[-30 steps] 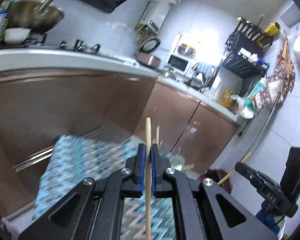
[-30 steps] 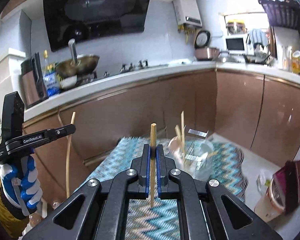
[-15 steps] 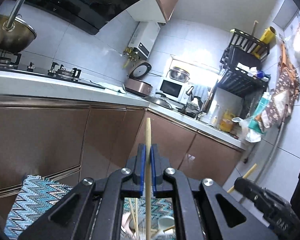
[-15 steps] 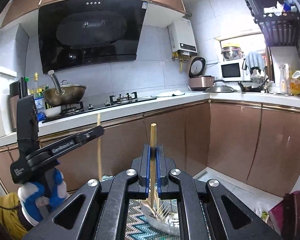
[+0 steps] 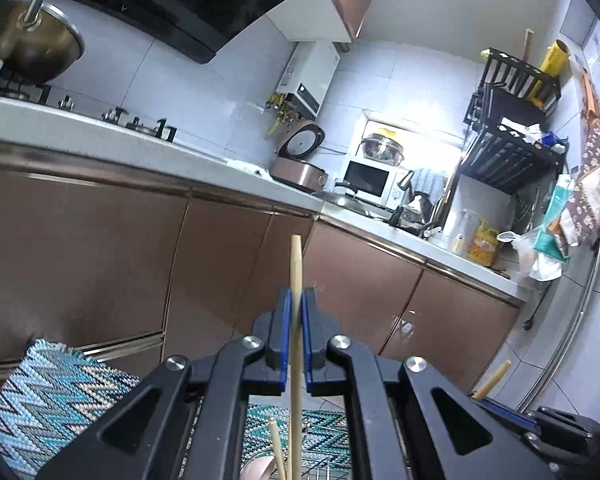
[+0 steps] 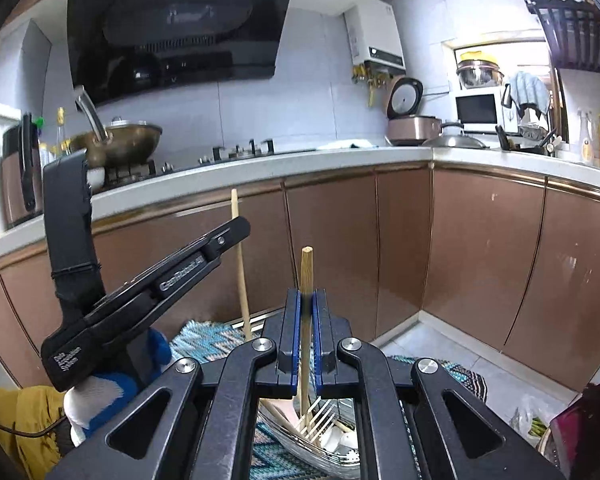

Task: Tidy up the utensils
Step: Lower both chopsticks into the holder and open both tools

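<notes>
Both claws clamped on a chopstick each. Left claw [image 5: 295, 322] pinches its chopstick [image 5: 295, 264] upright, long axis running straight up the frame centre. Right claw [image 6: 306, 320] does the same with its stick [image 6: 306, 276]. The wire basket [image 6: 332, 432] with the other utensils sits at bottom centre, directly below the right claw, so I'd say the right goes down first.

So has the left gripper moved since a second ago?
Yes. The left gripper has tilted up: the countertop sits lower in its view, and the mat has dropped away.
</notes>
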The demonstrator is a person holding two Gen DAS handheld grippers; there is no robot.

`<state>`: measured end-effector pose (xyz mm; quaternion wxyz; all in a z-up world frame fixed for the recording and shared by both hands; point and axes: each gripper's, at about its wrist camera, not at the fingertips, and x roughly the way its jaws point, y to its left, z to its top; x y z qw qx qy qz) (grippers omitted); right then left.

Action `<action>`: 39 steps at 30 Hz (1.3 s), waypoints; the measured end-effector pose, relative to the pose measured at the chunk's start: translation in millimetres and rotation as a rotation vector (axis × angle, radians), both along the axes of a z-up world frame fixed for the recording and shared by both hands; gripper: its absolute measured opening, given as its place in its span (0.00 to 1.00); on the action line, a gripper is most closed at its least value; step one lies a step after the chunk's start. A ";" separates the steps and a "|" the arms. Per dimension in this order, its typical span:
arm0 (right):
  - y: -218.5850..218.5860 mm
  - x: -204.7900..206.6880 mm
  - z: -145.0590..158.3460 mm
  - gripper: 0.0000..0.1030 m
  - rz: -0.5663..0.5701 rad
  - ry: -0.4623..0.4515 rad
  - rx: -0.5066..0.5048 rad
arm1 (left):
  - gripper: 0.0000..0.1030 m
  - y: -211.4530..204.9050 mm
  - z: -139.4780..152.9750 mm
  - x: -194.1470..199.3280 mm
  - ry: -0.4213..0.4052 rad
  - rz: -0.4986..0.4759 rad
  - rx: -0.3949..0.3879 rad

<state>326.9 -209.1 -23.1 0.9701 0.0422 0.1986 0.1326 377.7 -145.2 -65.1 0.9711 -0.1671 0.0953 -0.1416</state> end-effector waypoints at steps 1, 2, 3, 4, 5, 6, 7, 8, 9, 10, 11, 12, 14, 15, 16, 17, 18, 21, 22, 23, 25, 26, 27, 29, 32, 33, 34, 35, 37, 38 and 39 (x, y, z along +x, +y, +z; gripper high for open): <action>0.3 1.3 -2.6 0.05 0.000 0.006 -0.002 | 0.05 -1.4 -4.9 2.7 0.005 0.009 0.000; 0.4 2.6 -5.3 0.05 -0.002 0.012 -0.004 | 0.05 -1.6 -8.9 3.6 0.007 0.016 0.001; 0.9 3.3 -7.7 0.05 -0.004 0.017 -0.009 | 0.05 -1.9 -13.7 5.1 0.014 0.020 0.000; 1.0 4.9 -9.9 0.05 -0.005 0.024 -0.010 | 0.05 -0.5 -17.6 6.0 0.024 0.021 -0.004; 1.2 5.6 -12.3 0.05 -0.004 0.033 -0.010 | 0.05 0.4 -22.0 7.7 0.037 0.023 -0.008; 1.3 5.6 -13.8 0.05 -0.005 0.038 -0.010 | 0.05 2.7 -24.6 7.9 0.043 0.023 -0.011; 1.2 5.6 -16.3 0.05 -0.009 0.045 -0.008 | 0.05 4.0 -26.5 7.9 0.047 0.024 -0.012; 1.6 4.6 -17.5 0.05 -0.012 0.049 -0.006 | 0.06 6.1 -27.3 7.3 0.050 0.027 -0.010; 0.8 3.6 -18.5 0.06 -0.016 0.053 -0.001 | 0.06 6.7 -27.3 6.0 0.051 0.028 -0.004; -0.2 6.8 -17.9 0.07 -0.019 0.057 0.002 | 0.06 7.3 -26.5 4.0 0.052 0.027 0.005; -1.1 6.1 -17.5 0.08 -0.022 0.059 0.006 | 0.08 7.9 -25.5 1.8 0.052 0.025 0.013; -1.4 5.1 -17.2 0.13 -0.025 0.061 0.009 | 0.10 9.1 -23.8 -1.3 0.052 0.024 0.019; -1.1 2.0 -15.4 0.24 -0.032 0.062 0.017 | 0.25 12.7 -18.8 -8.9 0.051 0.023 0.027; -0.8 -0.6 -14.6 0.27 -0.037 0.061 0.019 | 0.28 16.8 -16.4 -13.3 0.048 0.025 0.028; 0.2 -2.9 -13.5 0.27 -0.039 0.059 0.021 | 0.31 19.7 -13.5 -18.8 0.045 0.032 0.032; 0.7 -5.9 -12.5 0.27 -0.042 0.058 0.027 | 0.33 22.4 -10.3 -24.4 0.043 0.037 0.039; 0.6 -9.6 -11.1 0.29 -0.047 0.057 0.036 | 0.34 26.1 -6.7 -30.5 0.043 0.040 0.049; 0.8 -19.3 -6.8 0.30 -0.056 0.054 0.058 | 0.41 36.6 3.3 -48.5 0.047 0.055 0.074; 1.4 -24.6 -4.6 0.33 -0.060 0.050 0.065 | 0.45 40.5 7.0 -54.9 0.049 0.061 0.080; 2.1 -29.5 -2.7 0.35 -0.063 0.046 0.071 | 0.47 44.5 10.4 -62.1 0.052 0.067 0.087; 5.5 -43.1 0.9 0.43 -0.075 0.035 0.073 | 0.49 51.4 16.6 -77.1 0.062 0.078 0.113; 8.3 -51.4 2.4 0.44 -0.083 0.031 0.071 | 0.51 54.2 18.8 -84.2 0.069 0.085 0.131; 9.6 -55.0 3.1 0.46 -0.086 0.030 0.071 | 0.51 57.9 20.4 -93.3 0.077 0.086 0.150; 14.5 -68.8 5.4 0.50 -0.097 0.023 0.069 | 0.53 63.4 23.9 -107.8 0.095 0.092 0.178; 23.0 -88.8 8.8 0.58 -0.121 0.013 0.054 | 0.54 72.9 27.7 -134.8 0.110 0.108 0.213; 25.3 -94.0 10.0 0.63 -0.126 0.011 0.048 | 0.54 76.0 28.6 -144.7 0.120 0.124 0.233; 28.1 -100.8 11.4 0.67 -0.133 0.007 0.041 | 0.54 78.7 29.2 -154.2 0.125 0.125 0.242; 31.1 -109.2 13.0 0.67 -0.141 0.003 0.036 | 0.54 80.7 29.7 -162.3 0.126 0.126 0.246; 35.4 -122.9 16.5 0.72 -0.155 -0.005 0.038 | 0.54 85.1 31.6 -180.5 0.134 0.150 0.266; 36.8 -128.3 17.7 0.76 -0.162 -0.009 0.037 | 0.55 87.4 33.0 -189.6 0.135 0.155 0.271; 38.6 -133.7 19.1 0.80 -0.170 -0.015 0.033 | 0.55 90.6 34.3 -200.2 0.136 0.163 0.274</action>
